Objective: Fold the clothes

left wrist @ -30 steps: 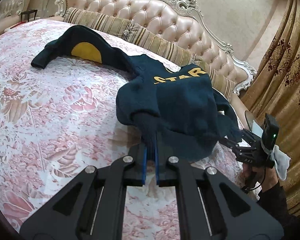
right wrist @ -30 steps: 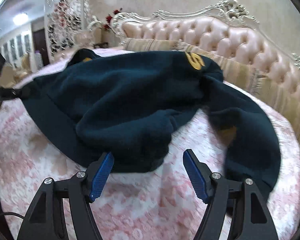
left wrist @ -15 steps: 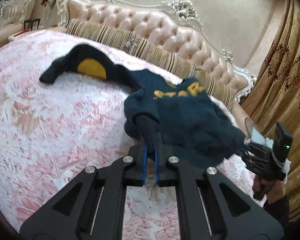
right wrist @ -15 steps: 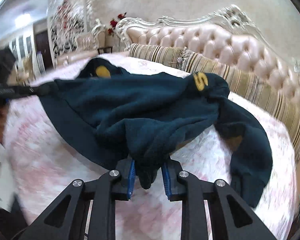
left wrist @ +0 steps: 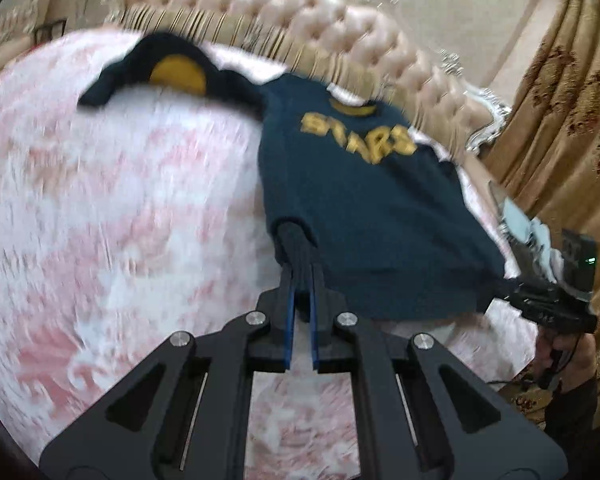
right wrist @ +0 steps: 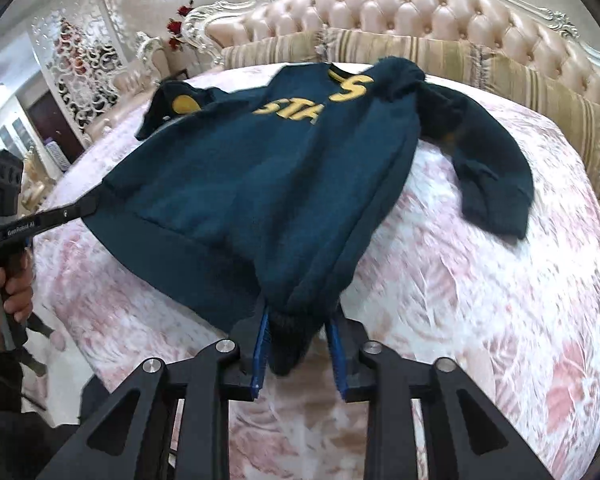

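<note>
One sweater [left wrist: 364,216], two claws [left wrist: 300,280], one bed [left wrist: 100,220], two striped pillows [right wrist: 480,60]

My left gripper [left wrist: 301,280] is made of matte black plastic, with two wide triangular arms that have long cut-out slots. Four round silver screws sit across its top, and thin metal rods run inside the frame. The inner pads [left wrist: 287,332] are bright blue and ribbed. My right gripper [right wrist: 298,320] has the same build: black arms, silver screws, blue ribbed pads [right wrist: 260,350]. From the side, the left one shows a small white marking, "GenRobot AI", on its black finger, and a boxy black camera block above the handle. A thin black cable hangs below the right handle. I wear dark sleeves [left wrist: 572,412].
</note>
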Demonstrator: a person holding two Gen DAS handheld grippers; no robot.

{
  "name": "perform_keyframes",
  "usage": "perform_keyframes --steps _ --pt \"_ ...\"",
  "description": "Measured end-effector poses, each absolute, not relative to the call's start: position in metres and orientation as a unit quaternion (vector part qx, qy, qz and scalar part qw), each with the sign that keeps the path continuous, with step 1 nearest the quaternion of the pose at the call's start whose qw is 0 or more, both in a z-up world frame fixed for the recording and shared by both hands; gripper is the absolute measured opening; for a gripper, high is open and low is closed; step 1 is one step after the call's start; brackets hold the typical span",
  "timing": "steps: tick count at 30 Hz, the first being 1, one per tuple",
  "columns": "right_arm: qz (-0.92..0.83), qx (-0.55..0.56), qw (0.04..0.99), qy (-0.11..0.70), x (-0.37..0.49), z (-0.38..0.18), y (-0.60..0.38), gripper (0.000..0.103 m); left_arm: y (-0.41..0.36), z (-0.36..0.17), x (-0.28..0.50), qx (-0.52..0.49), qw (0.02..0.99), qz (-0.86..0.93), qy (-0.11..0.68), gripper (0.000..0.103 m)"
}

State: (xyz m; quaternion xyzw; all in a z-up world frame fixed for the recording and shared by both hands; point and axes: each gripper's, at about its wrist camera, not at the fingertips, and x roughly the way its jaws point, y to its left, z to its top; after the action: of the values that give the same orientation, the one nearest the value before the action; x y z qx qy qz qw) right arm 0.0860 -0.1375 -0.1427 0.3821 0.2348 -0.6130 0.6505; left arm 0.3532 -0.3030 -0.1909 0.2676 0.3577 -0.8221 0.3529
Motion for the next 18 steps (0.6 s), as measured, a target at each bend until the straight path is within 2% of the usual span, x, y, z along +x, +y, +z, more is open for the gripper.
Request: perform_keyframes --steps 4,7,10,12,13,14,18 --pt "-0.631 0.368 0.634 0.253 0.088 -0.143 -0.129 0.03 -0.299 -0.203 0.359 0.274 0.355 -0.816 0.364 0.01" --pt "-0.663 0.327 0.606 0.294 0.092 -0.141 -0.121 0.037 -0.295 -0.203 0.365 0.277 0.367 -0.814 0.355 0.029" --pt "-0.711 0.247 0.572 0.326 0.103 -0.129 -0.101 0.04 -0.291 -0.204 0.38 0.268 0.374 -0.812 0.358 0.032" --pt "-0.717 0.228 0.586 0.302 0.107 -0.12 -0.091 0.062 -0.294 -0.205 0.393 0.252 0.377 -0.811 0.369 0.035" --pt "-0.715 0.224 0.598 0.286 0.109 -0.116 -0.088 0.077 -0.297 -0.205 0.398 0.24 0.376 -0.811 0.379 0.041" --pt "-0.708 0.226 0.61 0.276 0.11 -0.116 -0.09 0.081 -0.3 -0.205 0.401 0.227 0.372 -0.812 0.388 0.049" --pt "-0.702 0.248 0.614 0.262 0.107 -0.126 -0.109 0.081 -0.309 -0.201 0.398 0.189 0.334 -0.829 0.406 0.055"
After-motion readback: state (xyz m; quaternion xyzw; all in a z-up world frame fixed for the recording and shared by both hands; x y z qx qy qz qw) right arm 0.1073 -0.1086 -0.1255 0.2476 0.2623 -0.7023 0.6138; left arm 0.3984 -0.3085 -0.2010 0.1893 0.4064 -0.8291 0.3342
